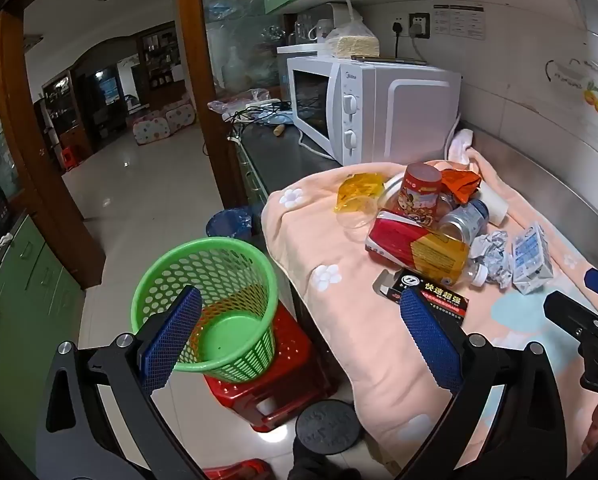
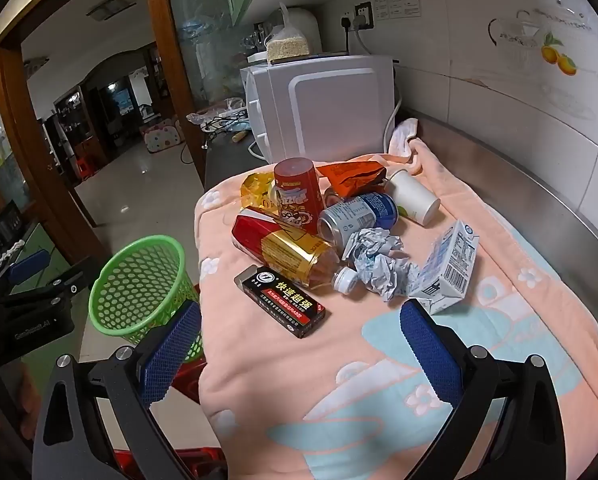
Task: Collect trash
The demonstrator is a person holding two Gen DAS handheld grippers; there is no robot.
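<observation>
While the trash lies in a heap on the peach flowered blanket (image 2: 379,360) that covers the worktop, nothing is being held. At the near side of the heap lies a flat black box with red and white writing (image 2: 285,305). Just behind it a plastic bottle with a red and gold label (image 2: 283,248) lies on its side, with its white cap pointing at a ball of crumpled white paper (image 2: 379,264). A small white and blue milk carton (image 2: 449,270) sits tilted just beside the paper. A silver and blue can (image 2: 357,214) lies on its side behind the paper, and a tall red snack tube (image 2: 297,196) stands behind the bottle. An orange foil wrapper (image 2: 353,178), a yellow see-through wrapper (image 2: 255,190) and a white cup on its side (image 2: 415,198) are at the back of the heap.

The green plastic basket with holes (image 1: 207,304) stands on a red plastic stool (image 1: 283,364) on the floor, just beside the worktop edge.

The left tongs (image 1: 299,320) hang over the basket and the blanket edge, wide apart. The right tongs (image 2: 299,332) hang over the blanket near the black box, wide apart too.

A white microwave (image 1: 371,108) stands behind the blanket.
</observation>
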